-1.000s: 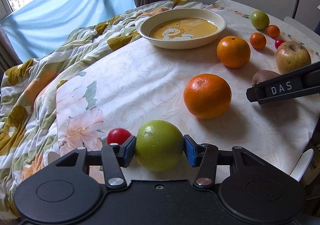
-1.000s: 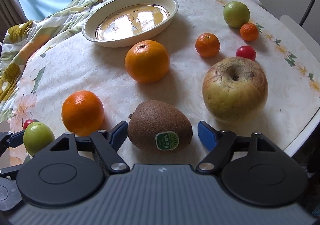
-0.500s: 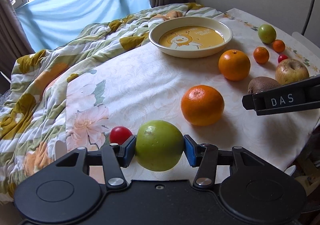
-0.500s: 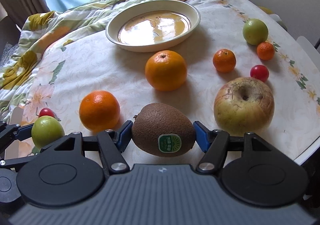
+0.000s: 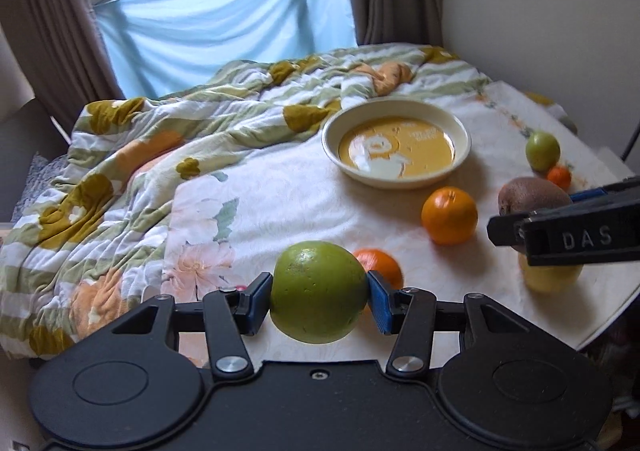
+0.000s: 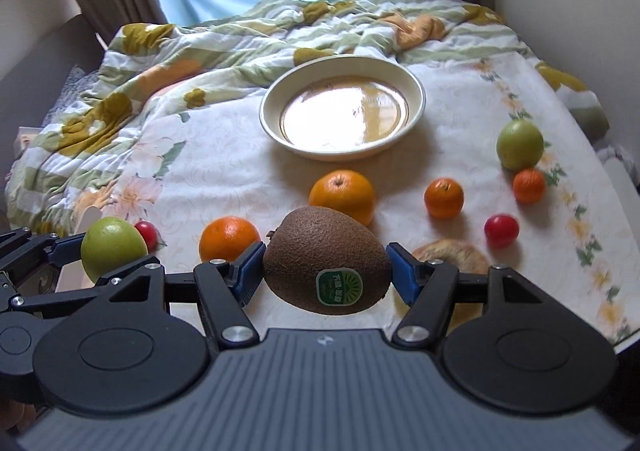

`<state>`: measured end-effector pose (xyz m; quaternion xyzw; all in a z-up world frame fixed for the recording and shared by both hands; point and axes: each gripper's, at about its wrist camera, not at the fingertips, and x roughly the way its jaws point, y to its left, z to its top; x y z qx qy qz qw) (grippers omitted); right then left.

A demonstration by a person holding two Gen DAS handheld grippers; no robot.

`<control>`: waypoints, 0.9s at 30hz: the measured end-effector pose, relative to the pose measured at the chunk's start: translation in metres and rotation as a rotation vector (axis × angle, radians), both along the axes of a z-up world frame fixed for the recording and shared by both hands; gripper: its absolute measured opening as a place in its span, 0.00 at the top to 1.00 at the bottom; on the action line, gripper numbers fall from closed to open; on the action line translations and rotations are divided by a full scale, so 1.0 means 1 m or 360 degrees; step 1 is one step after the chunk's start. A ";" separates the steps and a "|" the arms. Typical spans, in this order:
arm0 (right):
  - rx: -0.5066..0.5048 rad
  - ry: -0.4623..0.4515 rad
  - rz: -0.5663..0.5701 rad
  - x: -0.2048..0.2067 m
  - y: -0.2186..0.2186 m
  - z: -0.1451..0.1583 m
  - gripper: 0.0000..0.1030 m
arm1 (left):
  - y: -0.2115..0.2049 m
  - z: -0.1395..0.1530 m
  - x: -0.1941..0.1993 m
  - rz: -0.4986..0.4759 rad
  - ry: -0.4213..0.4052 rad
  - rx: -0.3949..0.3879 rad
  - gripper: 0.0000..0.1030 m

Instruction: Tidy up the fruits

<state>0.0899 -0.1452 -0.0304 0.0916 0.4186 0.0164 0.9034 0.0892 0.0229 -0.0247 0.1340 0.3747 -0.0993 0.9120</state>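
My left gripper (image 5: pixel 319 301) is shut on a green apple (image 5: pixel 318 291) and holds it above the table's near left. It shows too in the right wrist view (image 6: pixel 113 247). My right gripper (image 6: pixel 325 275) is shut on a brown kiwi (image 6: pixel 326 259) with a green sticker, lifted above the table; the kiwi also shows in the left wrist view (image 5: pixel 530 195). A cream bowl (image 6: pixel 408 81) with a yellow bottom sits empty at the back of the table, also in the left wrist view (image 5: pixel 332 123).
On the tablecloth lie two oranges (image 6: pixel 343 193) (image 6: pixel 229 237), two small mandarins (image 6: pixel 444 197) (image 6: pixel 529 185), a second green apple (image 6: pixel 520 145), two red cherry tomatoes (image 6: pixel 501 230) (image 6: pixel 145 233) and a yellowish apple (image 6: pixel 452 253). A rumpled quilt (image 6: pixel 200 59) lies left and behind.
Both grippers have risen with their fruit off the table. The right gripper's jaws closed on the kiwi. Both views now look from higher and farther back.
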 end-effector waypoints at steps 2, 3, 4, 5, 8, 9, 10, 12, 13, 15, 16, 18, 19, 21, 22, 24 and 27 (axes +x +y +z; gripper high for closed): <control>0.0002 -0.0017 0.0053 -0.001 -0.010 0.012 0.22 | -0.008 0.010 -0.001 0.0040 -0.0022 -0.0020 0.47; -0.0002 -0.0025 0.0077 -0.002 -0.016 0.017 0.22 | -0.012 0.016 -0.001 0.0063 -0.0036 -0.0032 0.47; -0.0008 -0.0034 0.0107 -0.003 -0.021 0.023 0.22 | -0.016 0.020 -0.002 0.0080 -0.0047 -0.0041 0.47; -0.0012 -0.0043 0.0137 -0.003 -0.027 0.029 0.22 | -0.020 0.025 -0.001 0.0103 -0.0059 -0.0058 0.47; -0.0030 -0.0071 0.0245 -0.002 -0.043 0.046 0.22 | -0.032 0.039 0.002 0.0175 -0.0089 -0.0093 0.47; -0.0028 -0.0083 0.0278 -0.001 -0.049 0.052 0.22 | -0.036 0.044 0.004 0.0190 -0.0104 -0.0097 0.47; -0.0024 -0.0091 0.0309 0.001 -0.055 0.057 0.22 | -0.040 0.047 0.005 0.0203 -0.0119 -0.0099 0.47; -0.0037 -0.0110 0.0374 0.005 -0.066 0.067 0.22 | -0.048 0.055 0.008 0.0228 -0.0144 -0.0108 0.47; -0.0047 -0.0122 0.0402 0.008 -0.072 0.072 0.22 | -0.050 0.059 0.011 0.0238 -0.0152 -0.0117 0.47; -0.0079 -0.0147 0.0462 0.014 -0.081 0.083 0.22 | -0.057 0.065 0.017 0.0252 -0.0166 -0.0130 0.47; -0.0091 -0.0158 0.0488 0.019 -0.086 0.088 0.22 | -0.059 0.068 0.022 0.0255 -0.0166 -0.0138 0.47; -0.0112 -0.0168 0.0539 0.029 -0.095 0.097 0.22 | -0.064 0.072 0.032 0.0254 -0.0167 -0.0153 0.47; -0.0117 -0.0172 0.0557 0.034 -0.099 0.101 0.22 | -0.066 0.073 0.038 0.0253 -0.0167 -0.0160 0.47; -0.0132 -0.0174 0.0593 0.049 -0.105 0.107 0.22 | -0.070 0.074 0.052 0.0251 -0.0160 -0.0165 0.47; -0.0136 -0.0177 0.0603 0.057 -0.107 0.109 0.22 | -0.071 0.073 0.060 0.0245 -0.0157 -0.0170 0.47; -0.0158 -0.0182 0.0636 0.074 -0.111 0.110 0.22 | -0.073 0.072 0.080 0.0227 -0.0131 -0.0191 0.47; -0.0171 -0.0163 0.0655 0.104 -0.113 0.105 0.22 | -0.075 0.069 0.110 0.0203 -0.0099 -0.0208 0.47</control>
